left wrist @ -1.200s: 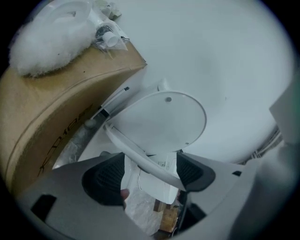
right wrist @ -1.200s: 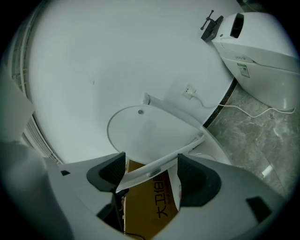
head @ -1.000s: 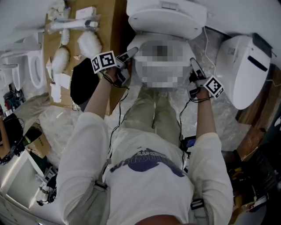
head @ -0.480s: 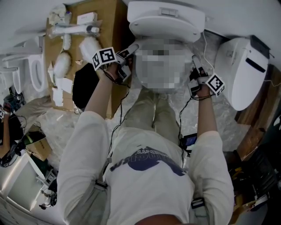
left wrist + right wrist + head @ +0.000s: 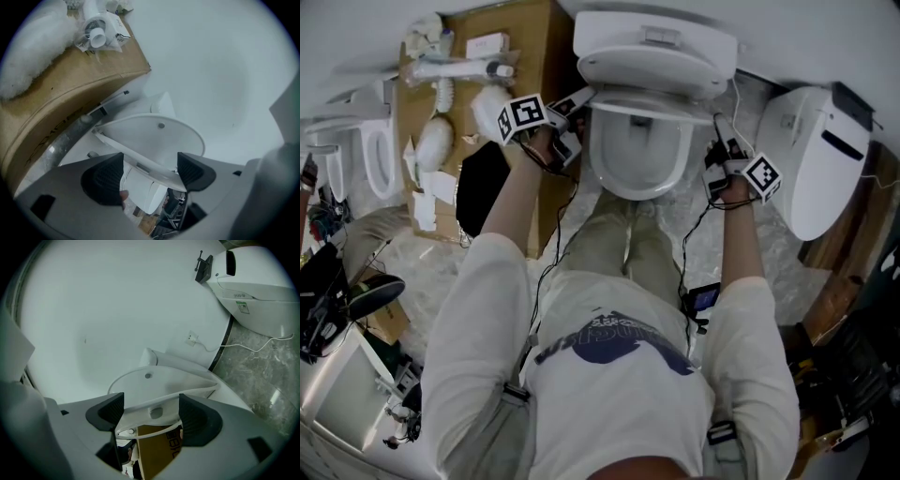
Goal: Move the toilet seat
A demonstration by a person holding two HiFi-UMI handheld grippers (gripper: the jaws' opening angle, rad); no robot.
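Toilet seat (image 5: 656, 70) raised over the open bowl (image 5: 637, 159), one tool at each side edge.
Seat: glossy white plastic, oval, thin-rimmed. Left tool (image 5: 579, 101) and right tool (image 5: 719, 129) are both spread wide, with the seat rim between their ribbed pads. A cardboard box (image 5: 539, 56) stands close beside the left tool.

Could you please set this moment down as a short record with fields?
Setting: person standing before white ceramic toilet bowl
Seat: white plastic toilet seat with lid, tilted up off the bowl
Left tongs: jaws apart, seat edge between them
Right tongs: jaws apart, seat edge between them
Nearby: second white toilet at person's right, brown cardboard sheet at left
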